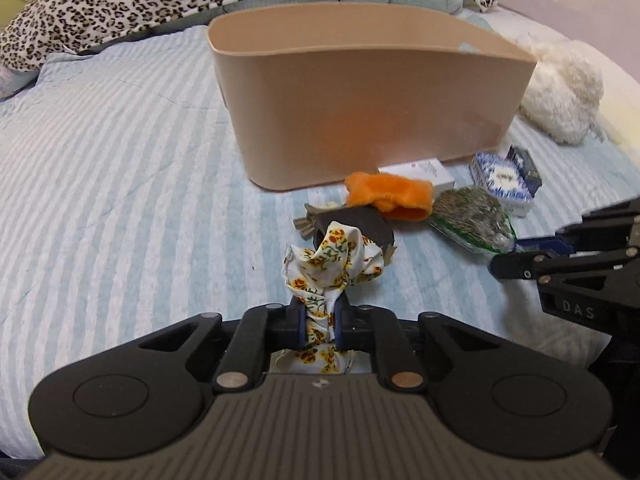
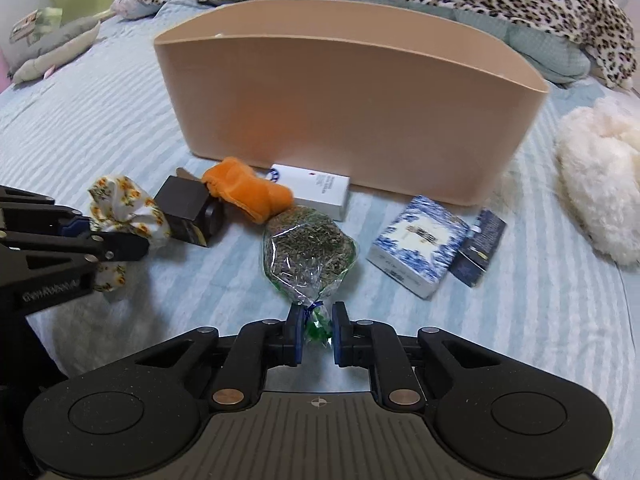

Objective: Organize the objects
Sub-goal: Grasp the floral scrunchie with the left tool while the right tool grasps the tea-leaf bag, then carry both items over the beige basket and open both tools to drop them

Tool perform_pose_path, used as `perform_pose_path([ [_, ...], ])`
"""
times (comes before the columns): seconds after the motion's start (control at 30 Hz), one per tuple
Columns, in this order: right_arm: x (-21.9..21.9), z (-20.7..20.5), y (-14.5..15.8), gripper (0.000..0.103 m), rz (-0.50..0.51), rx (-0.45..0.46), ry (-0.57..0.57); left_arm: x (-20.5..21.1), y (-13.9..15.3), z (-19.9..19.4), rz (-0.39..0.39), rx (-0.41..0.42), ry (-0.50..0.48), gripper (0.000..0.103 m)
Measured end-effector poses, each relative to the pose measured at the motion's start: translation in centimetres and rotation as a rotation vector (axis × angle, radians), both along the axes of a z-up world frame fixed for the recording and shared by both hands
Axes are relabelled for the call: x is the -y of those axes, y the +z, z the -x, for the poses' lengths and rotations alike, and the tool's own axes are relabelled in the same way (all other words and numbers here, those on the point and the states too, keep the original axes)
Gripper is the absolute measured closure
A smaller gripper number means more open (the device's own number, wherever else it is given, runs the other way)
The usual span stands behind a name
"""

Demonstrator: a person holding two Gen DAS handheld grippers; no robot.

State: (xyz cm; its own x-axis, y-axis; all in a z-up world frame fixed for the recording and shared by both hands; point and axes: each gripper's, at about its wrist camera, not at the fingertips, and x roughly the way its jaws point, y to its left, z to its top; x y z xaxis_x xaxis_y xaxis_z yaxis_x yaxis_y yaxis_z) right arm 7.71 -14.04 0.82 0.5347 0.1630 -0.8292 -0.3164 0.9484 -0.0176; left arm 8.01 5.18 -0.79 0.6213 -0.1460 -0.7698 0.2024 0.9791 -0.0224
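Striped bed (image 1: 120,152) carries a tan bin (image 1: 360,112); left gripper (image 1: 320,320) fingers clamp the floral cloth (image 1: 332,264), right gripper (image 2: 316,326) fingers straddle the herb bag (image 2: 306,248) neck, slightly parted.

Floral scrunchie (image 1: 332,268) lifted, herb bag (image 2: 306,250) lying flat

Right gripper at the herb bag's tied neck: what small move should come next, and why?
Probably close the right gripper: its jaws stand apart on either side of the herb bag's tied neck, not yet pinching it. The left gripper already clamps the floral scrunchie.
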Motion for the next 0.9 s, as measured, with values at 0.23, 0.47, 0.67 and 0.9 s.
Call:
perform_pose_path([
  [0.23,0.2,1.2,0.9,0.091,-0.036,0.062,-0.019,-0.5,2.3,0.7,0.046,0.039,0.040,0.089],
  [0.47,0.9,0.8,4.4,0.090,-0.095,0.157,-0.050,-0.4,5.7,0.5,0.060,0.099,0.042,0.089],
  [0.67,2.3,-1.6,7.5,0.090,-0.113,0.245,-0.083,0.1,9.3,-1.6,0.052,0.187,0.069,0.089],
  [0.9,2.9,-5.4,10.1,0.090,-0.100,0.308,-0.122,1.9,11.8,-6.0,0.013,0.264,0.080,0.089],
])
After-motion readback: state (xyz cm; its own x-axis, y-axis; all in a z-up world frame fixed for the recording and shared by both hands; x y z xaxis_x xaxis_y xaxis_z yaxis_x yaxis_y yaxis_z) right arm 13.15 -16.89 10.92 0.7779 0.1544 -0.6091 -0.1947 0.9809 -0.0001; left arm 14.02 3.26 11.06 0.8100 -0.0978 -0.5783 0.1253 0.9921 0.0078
